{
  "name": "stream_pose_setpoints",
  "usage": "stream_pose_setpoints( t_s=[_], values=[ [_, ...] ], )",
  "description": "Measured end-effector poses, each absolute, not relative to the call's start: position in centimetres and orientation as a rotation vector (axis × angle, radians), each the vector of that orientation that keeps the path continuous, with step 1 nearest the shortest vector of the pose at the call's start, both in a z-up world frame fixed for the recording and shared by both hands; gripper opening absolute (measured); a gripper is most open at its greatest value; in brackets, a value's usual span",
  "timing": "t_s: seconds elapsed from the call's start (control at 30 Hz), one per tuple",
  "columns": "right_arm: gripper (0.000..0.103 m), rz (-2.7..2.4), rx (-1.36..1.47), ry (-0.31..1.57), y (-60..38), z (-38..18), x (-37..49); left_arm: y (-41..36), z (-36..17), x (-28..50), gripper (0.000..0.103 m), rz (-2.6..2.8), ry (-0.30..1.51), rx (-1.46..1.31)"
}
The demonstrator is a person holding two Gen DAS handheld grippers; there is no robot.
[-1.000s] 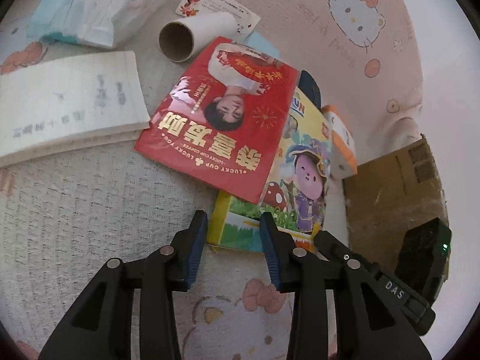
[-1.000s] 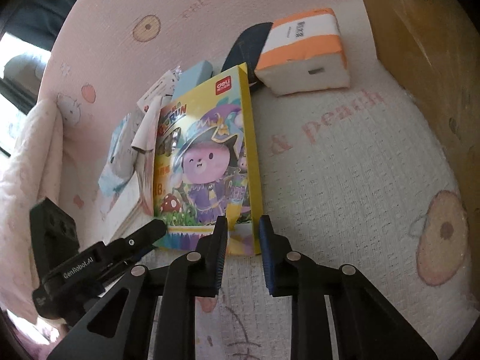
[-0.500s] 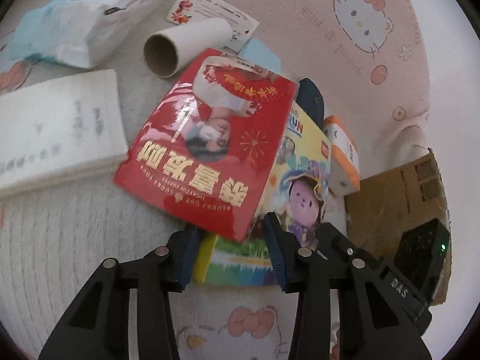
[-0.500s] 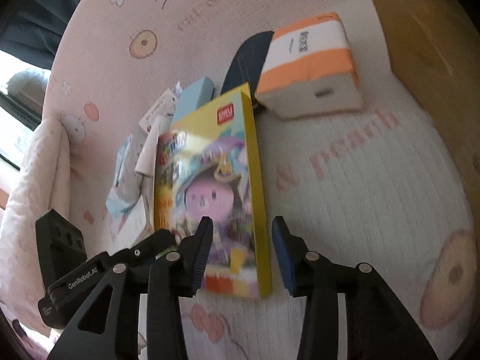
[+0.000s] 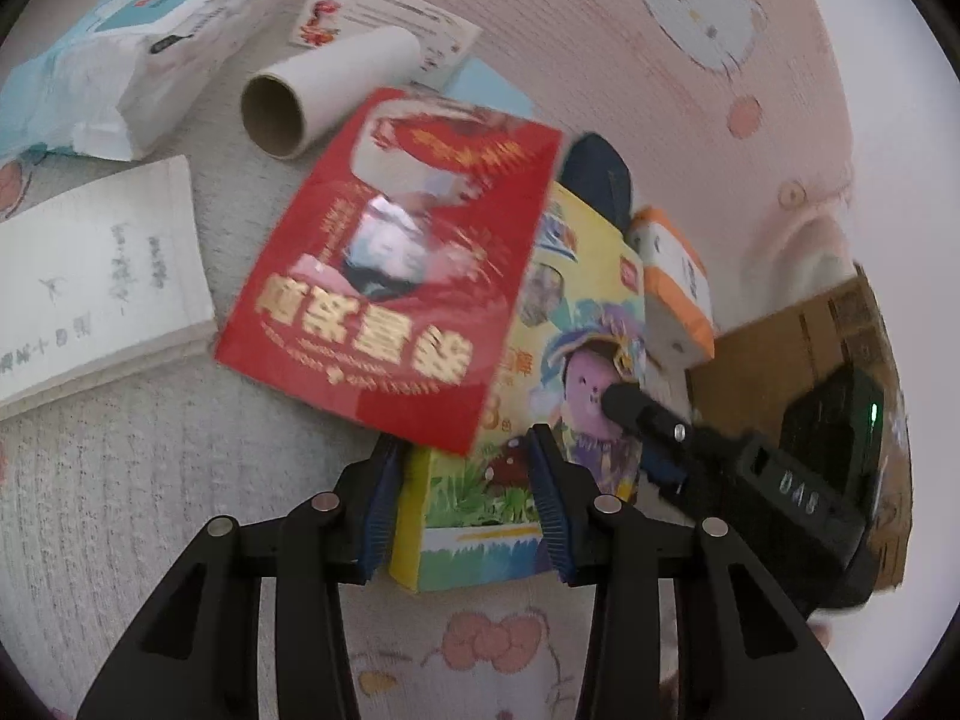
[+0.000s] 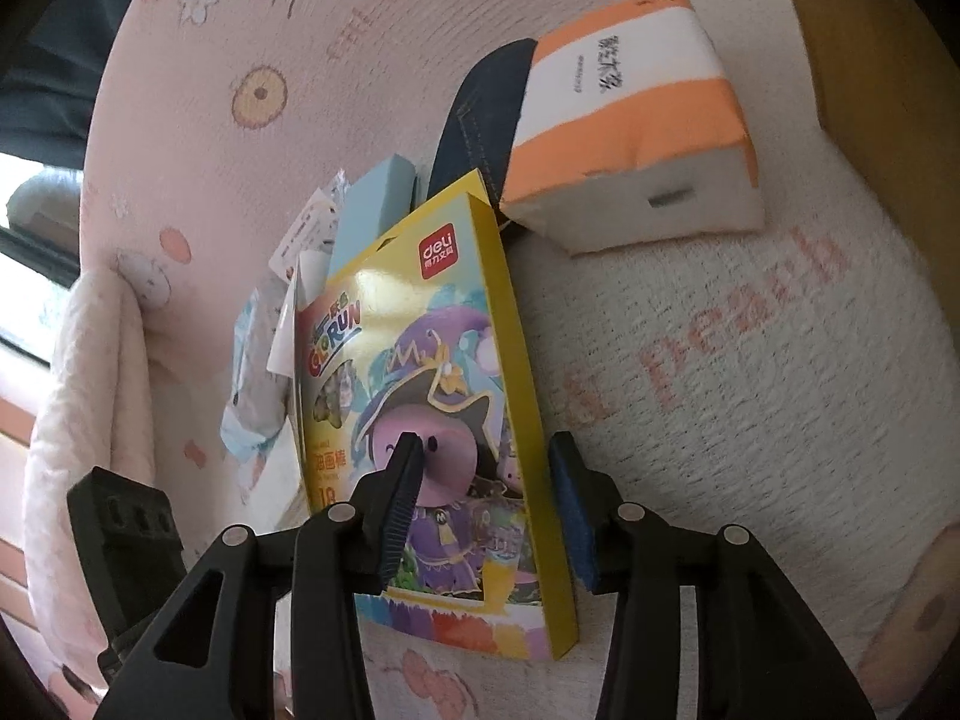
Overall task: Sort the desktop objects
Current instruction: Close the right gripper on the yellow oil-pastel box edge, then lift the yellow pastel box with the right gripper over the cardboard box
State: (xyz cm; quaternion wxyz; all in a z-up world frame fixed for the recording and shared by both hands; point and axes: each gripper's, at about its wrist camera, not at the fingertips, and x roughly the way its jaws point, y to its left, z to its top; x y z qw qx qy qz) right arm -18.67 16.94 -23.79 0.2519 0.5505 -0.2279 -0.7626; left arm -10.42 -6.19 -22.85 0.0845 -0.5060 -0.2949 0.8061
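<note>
Crayon box straddled by both grippers, red packet resting loose on top

The yellow crayon box (image 6: pixel 444 420) lies on the cartoon-print pink blanket (image 6: pixel 750 360), between the spread jaws of the left gripper (image 5: pixel 462 510) and the opening jaws of the right gripper (image 6: pixel 486 510); no pad is seen pressing. If the box is lifted, the red coffee packet (image 5: pixel 396 252) overlapping it could slide off, and the orange-striped tissue pack (image 6: pixel 630 120) just beside could be nudged. A cardboard box (image 5: pixel 798 348) is seen at the blanket's edge.

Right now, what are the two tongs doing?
Left tongs: open around the yellow box's corner, not squeezing.
Right tongs: opening, astride the same box, not squeezing.
</note>
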Motion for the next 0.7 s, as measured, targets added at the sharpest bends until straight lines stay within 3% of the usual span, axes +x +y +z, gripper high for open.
stream_pose_setpoints(
  t_s=[0.27,0.7],
  values=[
    [0.041,-2.124,1.488,-0.407,15.6,-21.2,-16.6,-6.2,-21.4,-7.9,0.044,2.397,-0.958,-1.474],
    [0.04,-2.22,1.29,-0.312,15.1,-13.4,-13.0,-6.7,-15.0,-5.0,0.045,2.467,-1.043,-1.253]
  ],
)
